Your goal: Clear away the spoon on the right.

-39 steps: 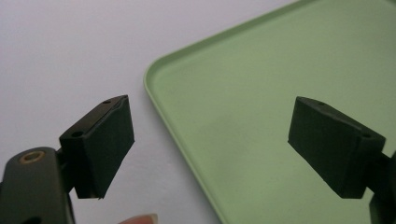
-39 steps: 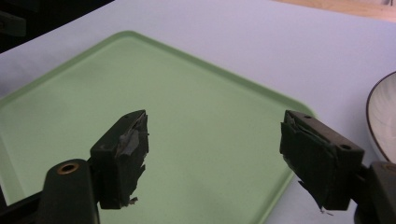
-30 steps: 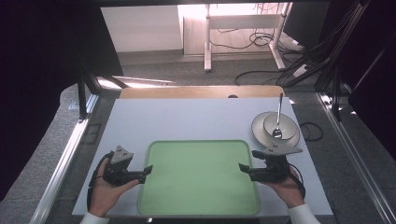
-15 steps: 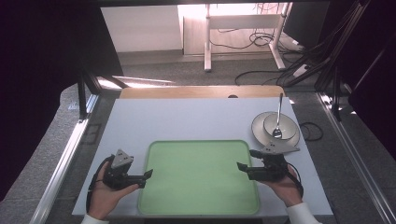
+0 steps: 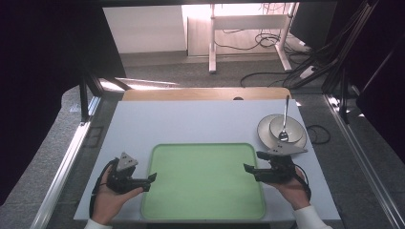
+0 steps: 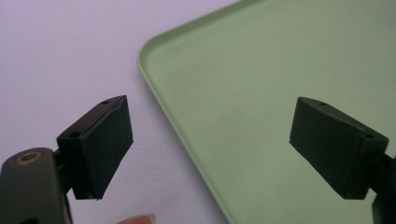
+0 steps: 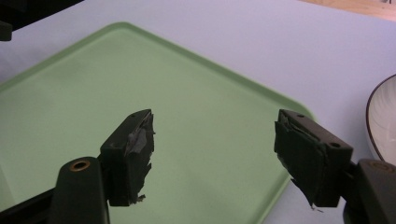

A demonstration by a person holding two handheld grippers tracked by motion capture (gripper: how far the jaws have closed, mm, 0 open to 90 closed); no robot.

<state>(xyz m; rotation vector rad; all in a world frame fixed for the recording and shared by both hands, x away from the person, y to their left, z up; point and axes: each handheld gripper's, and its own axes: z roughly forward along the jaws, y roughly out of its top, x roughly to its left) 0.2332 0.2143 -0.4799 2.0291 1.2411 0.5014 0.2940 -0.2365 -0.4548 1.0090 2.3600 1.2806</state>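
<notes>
A light green tray [image 5: 203, 181] lies on the white table top near the front edge, with nothing on it. My left gripper [image 5: 151, 182] is held at the tray's left edge, jaws open and pointing right over the rim. In the left gripper view my left gripper [image 6: 210, 144] straddles the tray [image 6: 280, 70] rim, gripping nothing. My right gripper [image 5: 251, 161] reaches in over the tray's right side, open. In the right gripper view my right gripper [image 7: 215, 154] hovers above the tray [image 7: 116, 84]; its jaws have just closed a little, nothing between them.
A white plate [image 5: 267, 131] with a small bowl [image 5: 291, 128] and a spoon [image 5: 285, 117] in it stands at the right, just behind my right hand. The plate's edge [image 7: 383, 121] shows at the right of the right gripper view. White table top [image 5: 200, 119] stretches behind the tray.
Both hands stay where they were at the tray's two sides. The left gripper sits slightly lower and closer to the tray's front than a second ago.
</notes>
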